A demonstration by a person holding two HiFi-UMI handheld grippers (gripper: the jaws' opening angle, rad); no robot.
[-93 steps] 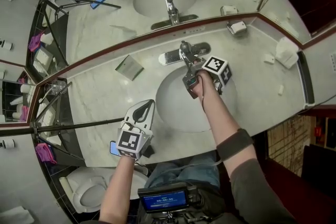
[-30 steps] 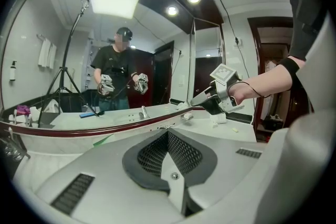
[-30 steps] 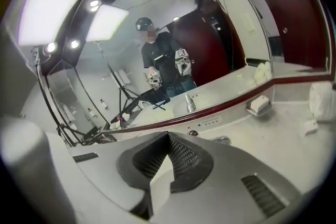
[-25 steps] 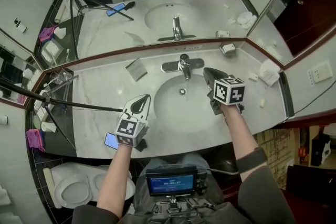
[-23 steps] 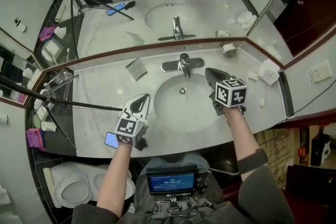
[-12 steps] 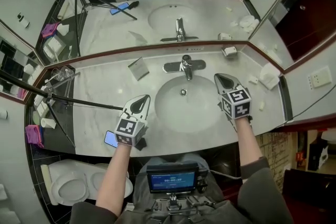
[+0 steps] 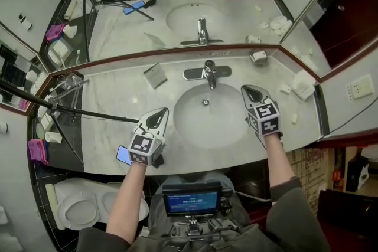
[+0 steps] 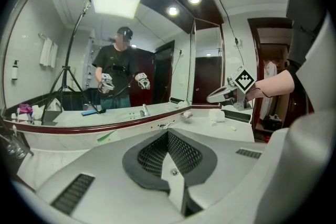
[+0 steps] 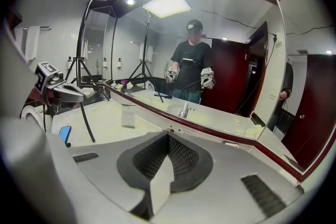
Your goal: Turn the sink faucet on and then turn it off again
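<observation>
The chrome faucet (image 7: pixel 208 72) stands at the back of the oval sink (image 7: pixel 231 127), its lever over the base plate. I make out no stream under the spout. My right gripper (image 7: pixel 247 89) hovers over the sink's right rim, shut and empty, a hand's width from the faucet. My left gripper (image 7: pixel 160 112) rests over the counter left of the basin, shut with nothing in it. From the left gripper view the faucet (image 8: pixel 166 124) shows just past the closed jaws, and the right gripper (image 8: pixel 223 94) hangs at the right. The right gripper view looks along the counter toward the left gripper (image 9: pixel 63 91).
A blue phone (image 7: pixel 124 154) lies at the counter's front edge by my left hand. A tripod leg (image 7: pixel 88 115) crosses the counter's left part. A folded card (image 7: pixel 155 75), a soap dish (image 7: pixel 258 56) and folded towels (image 7: pixel 303 83) sit along the mirror. A toilet (image 7: pixel 77 212) is lower left.
My right gripper has left the faucet, drifted right to the basin's right rim and rolled so its marker cube faces up. The left gripper has stayed put.
</observation>
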